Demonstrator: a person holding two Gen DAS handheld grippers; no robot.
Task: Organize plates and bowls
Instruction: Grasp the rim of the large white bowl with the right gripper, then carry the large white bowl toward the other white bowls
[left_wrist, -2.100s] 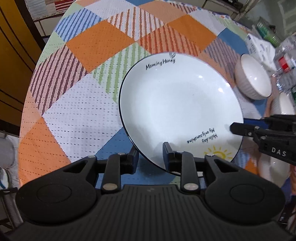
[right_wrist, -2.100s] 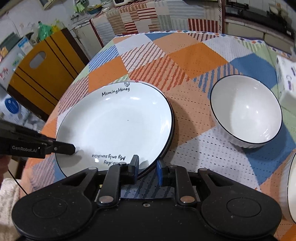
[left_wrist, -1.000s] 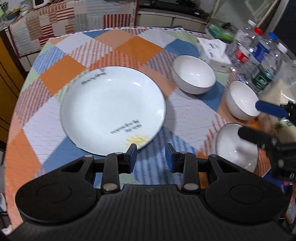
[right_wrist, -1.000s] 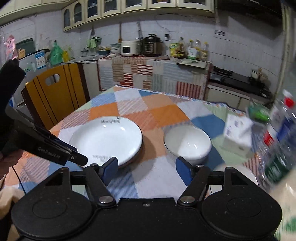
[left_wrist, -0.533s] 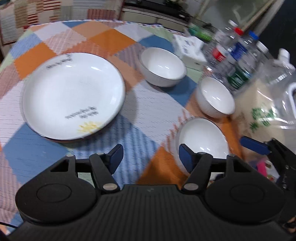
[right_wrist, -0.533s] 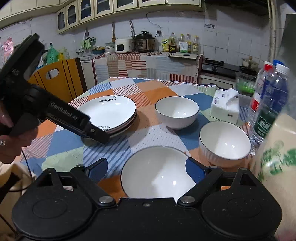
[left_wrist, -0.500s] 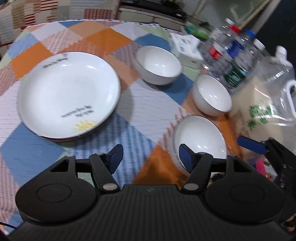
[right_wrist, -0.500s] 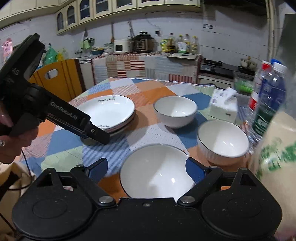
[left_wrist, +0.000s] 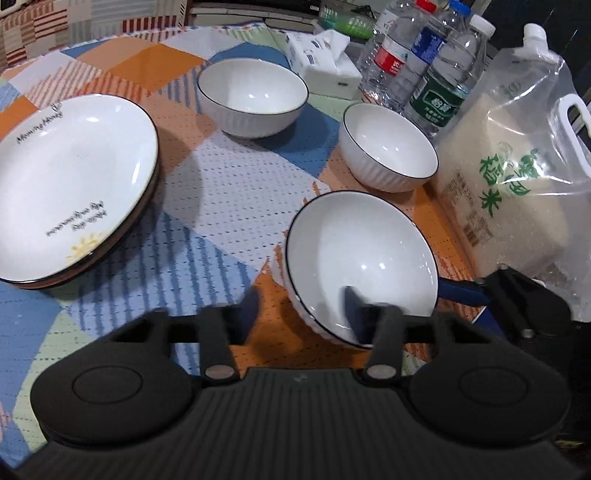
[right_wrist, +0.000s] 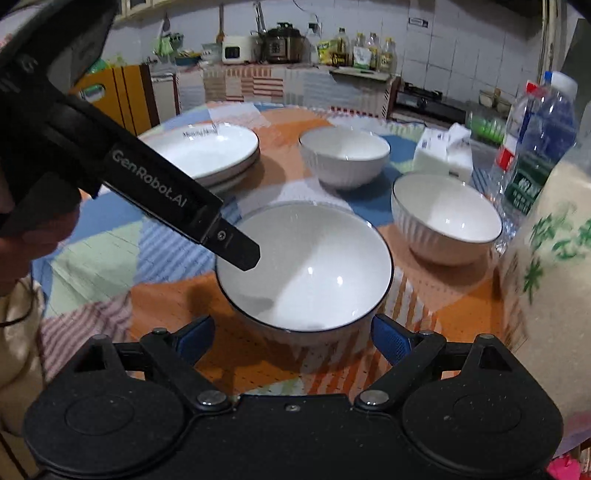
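Stacked white plates (left_wrist: 70, 188) lie at the table's left, also in the right wrist view (right_wrist: 207, 151). Three white bowls stand on the table: a near bowl (left_wrist: 362, 266), a middle bowl (left_wrist: 388, 147) and a far bowl (left_wrist: 255, 99). My left gripper (left_wrist: 301, 314) is open, its right finger over the near bowl's rim and its left finger outside. My right gripper (right_wrist: 291, 338) is open wide, its fingers on either side of the near bowl (right_wrist: 306, 269), not touching it. The left gripper's finger (right_wrist: 236, 247) reaches over that bowl's left rim.
A bag of rice (left_wrist: 517, 184), several water bottles (left_wrist: 436, 62) and a tissue box (left_wrist: 325, 59) crowd the table's right and back. A yellow chair (right_wrist: 118, 96) stands beyond the table's far left. The tablecloth (left_wrist: 229, 184) is checked.
Both grippers have moved from the plates to the near bowl and opened wider. The left finger now dips over the bowl's rim; the right fingers flank it.
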